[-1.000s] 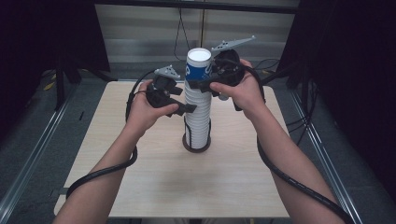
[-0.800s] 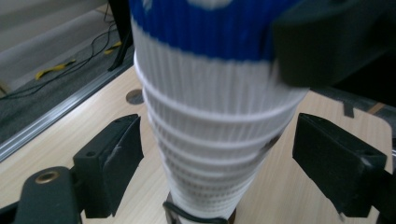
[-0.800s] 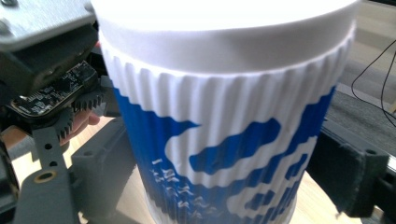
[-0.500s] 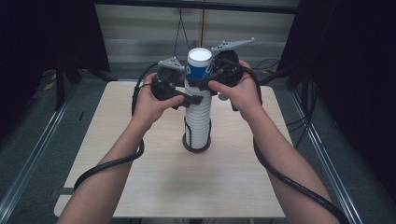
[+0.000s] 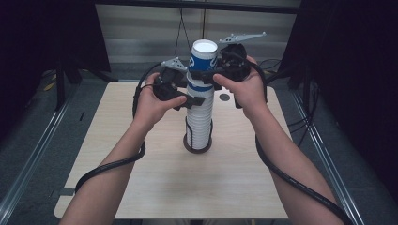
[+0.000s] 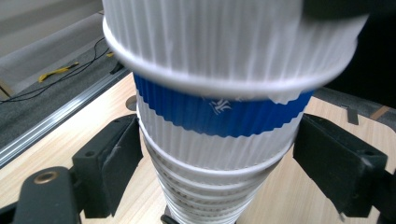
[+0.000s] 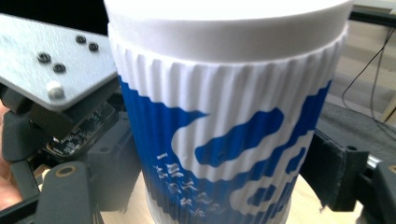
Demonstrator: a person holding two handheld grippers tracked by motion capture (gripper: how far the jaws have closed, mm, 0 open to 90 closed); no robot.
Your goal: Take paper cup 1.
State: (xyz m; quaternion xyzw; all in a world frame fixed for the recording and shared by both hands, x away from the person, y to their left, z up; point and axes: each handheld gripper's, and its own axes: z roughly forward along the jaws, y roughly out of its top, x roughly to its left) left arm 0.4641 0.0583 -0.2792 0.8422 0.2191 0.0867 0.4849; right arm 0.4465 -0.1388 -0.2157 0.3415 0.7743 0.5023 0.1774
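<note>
A tall stack of upturned ribbed white paper cups stands on a dark round base at the table's middle. The topmost cup is blue and white. My right gripper comes in from the right. Its jaws have just been closing and now press on the top cup from both sides. My left gripper comes in from the left, lower down. Its pads lie against the blue-banded cup just under the top one. The top cup's rim hangs tilted above that band.
The light wooden table has a small dark hole behind the stack. Cables trail from both grippers along the forearms. Metal rails run along the floor on both sides, and dark curtains flank the table.
The right gripper's jaws have closed onto the top cup, which now sits slightly higher and tilted. The left hand rose a little along the stack.
</note>
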